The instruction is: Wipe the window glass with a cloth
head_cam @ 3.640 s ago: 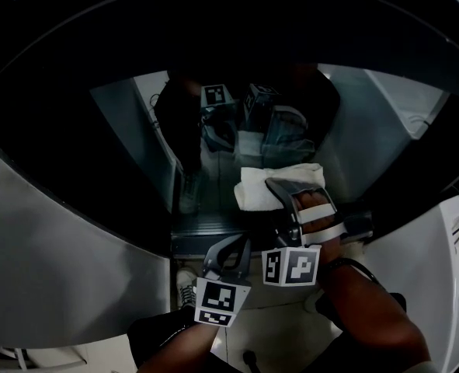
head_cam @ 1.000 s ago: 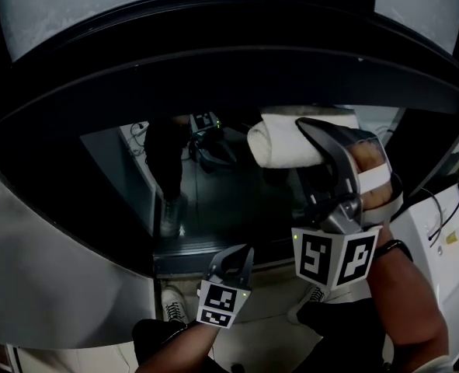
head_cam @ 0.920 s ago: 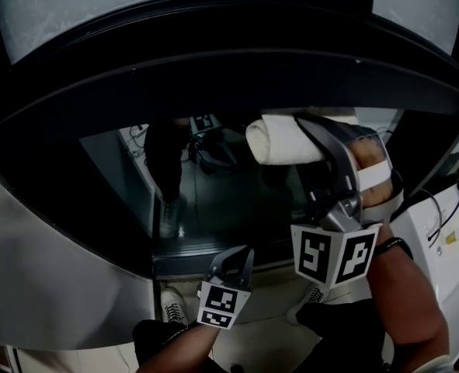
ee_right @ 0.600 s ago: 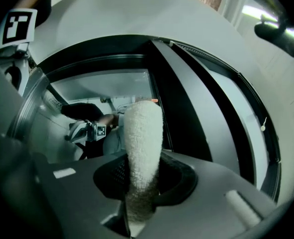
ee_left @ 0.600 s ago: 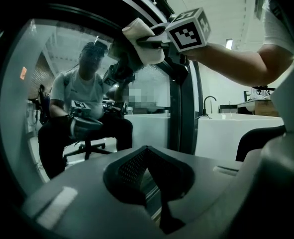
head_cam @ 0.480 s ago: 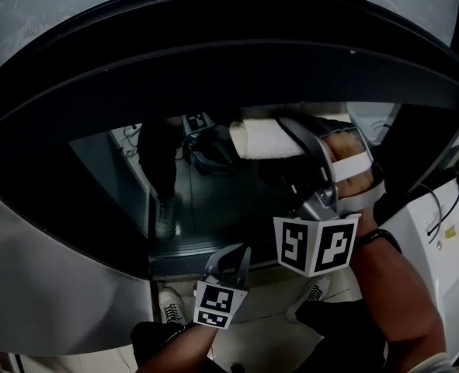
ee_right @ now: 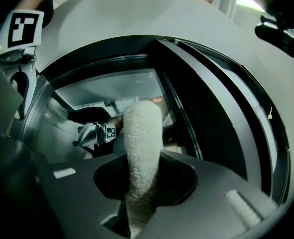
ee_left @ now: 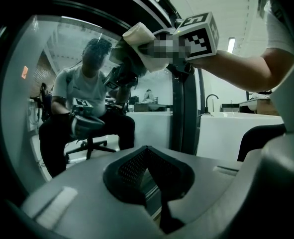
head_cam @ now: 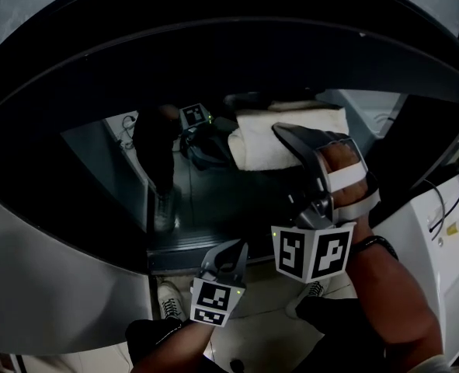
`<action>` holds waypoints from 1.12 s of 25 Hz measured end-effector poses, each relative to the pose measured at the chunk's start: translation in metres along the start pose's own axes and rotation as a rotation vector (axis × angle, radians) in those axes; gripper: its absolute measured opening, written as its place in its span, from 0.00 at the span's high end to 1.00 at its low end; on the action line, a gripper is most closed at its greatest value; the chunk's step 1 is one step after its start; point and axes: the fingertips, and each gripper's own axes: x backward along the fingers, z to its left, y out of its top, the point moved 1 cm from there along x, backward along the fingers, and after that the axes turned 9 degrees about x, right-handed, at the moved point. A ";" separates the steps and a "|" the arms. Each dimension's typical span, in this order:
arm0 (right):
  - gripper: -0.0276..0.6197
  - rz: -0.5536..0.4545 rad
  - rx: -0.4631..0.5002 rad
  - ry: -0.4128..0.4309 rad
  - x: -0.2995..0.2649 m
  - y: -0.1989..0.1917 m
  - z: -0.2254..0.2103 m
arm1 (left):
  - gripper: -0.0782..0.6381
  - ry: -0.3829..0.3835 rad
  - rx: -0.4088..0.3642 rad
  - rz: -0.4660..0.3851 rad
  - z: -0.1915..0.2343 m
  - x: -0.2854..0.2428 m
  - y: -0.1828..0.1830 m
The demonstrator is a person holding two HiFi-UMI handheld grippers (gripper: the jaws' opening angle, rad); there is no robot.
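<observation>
A lab-like workroom: white counter (ee_left: pixel 231 133), tap (ee_left: pixel 210 99), ceiling strip light (ee_left: pixel 231 45).

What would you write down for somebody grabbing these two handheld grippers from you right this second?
Right gripper: shut on the white cloth, held up at the top of the window glass.
Left gripper: shut, empty, low beneath the glass.
Done: cloth gripped and at the glass; how much is wiped cannot be told.
To do: wipe down the rest of the glass.
</observation>
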 end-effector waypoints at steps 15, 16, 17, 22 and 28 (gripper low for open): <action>0.82 -0.008 -0.006 0.076 0.011 0.004 0.063 | 0.87 0.000 -0.024 -0.012 0.002 -0.001 -0.009; 0.82 -0.009 -0.011 0.082 0.011 0.004 0.066 | 0.87 -0.001 -0.022 -0.009 0.002 0.000 -0.009; 0.82 -0.009 -0.018 0.087 0.011 0.004 0.069 | 0.87 -0.002 -0.020 -0.007 0.002 0.000 -0.008; 0.82 -0.007 -0.037 0.111 0.013 0.004 0.085 | 0.87 -0.004 -0.018 -0.004 0.003 -0.002 -0.008; 0.82 -0.003 -0.039 0.168 0.018 -0.001 0.122 | 0.87 0.001 -0.017 0.010 0.004 -0.002 -0.010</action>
